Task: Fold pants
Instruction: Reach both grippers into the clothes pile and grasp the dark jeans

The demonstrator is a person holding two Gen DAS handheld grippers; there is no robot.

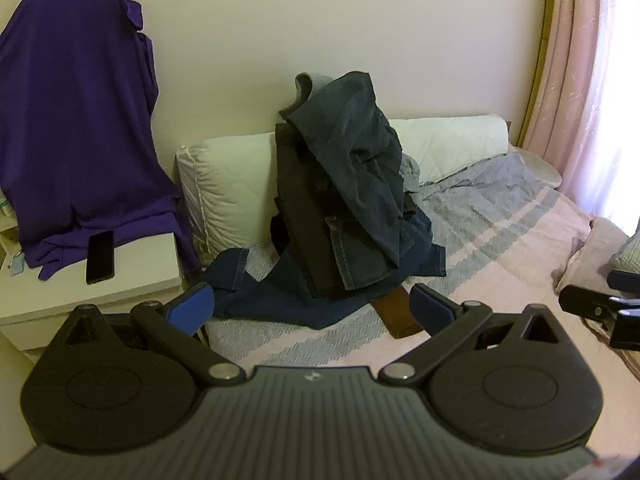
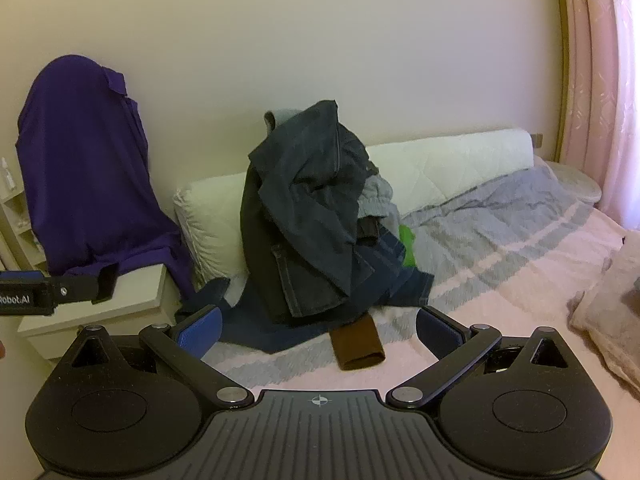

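Start of task. A heap of pants (image 1: 340, 184), unfolded, leans on the pillow (image 1: 228, 184) at frame centre on the bed (image 1: 500, 248). Left gripper (image 1: 312, 304) and right gripper (image 2: 318, 326), both jaws spread wide and empty, hover short of it. All folding remains.

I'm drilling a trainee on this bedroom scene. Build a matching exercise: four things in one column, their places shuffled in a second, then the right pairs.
Things:
1. Dark grey denim pants
2. Black flat phone
3. Brown folded cloth
4. Purple draped shirt

Places:
A. Flat on the white side table
B. Hanging over something tall left of the bed
C. Top of the clothes heap against the white pillows
D. On the pink-grey bedspread, poking out from under the heap

Pairs: 1-C, 2-A, 3-D, 4-B
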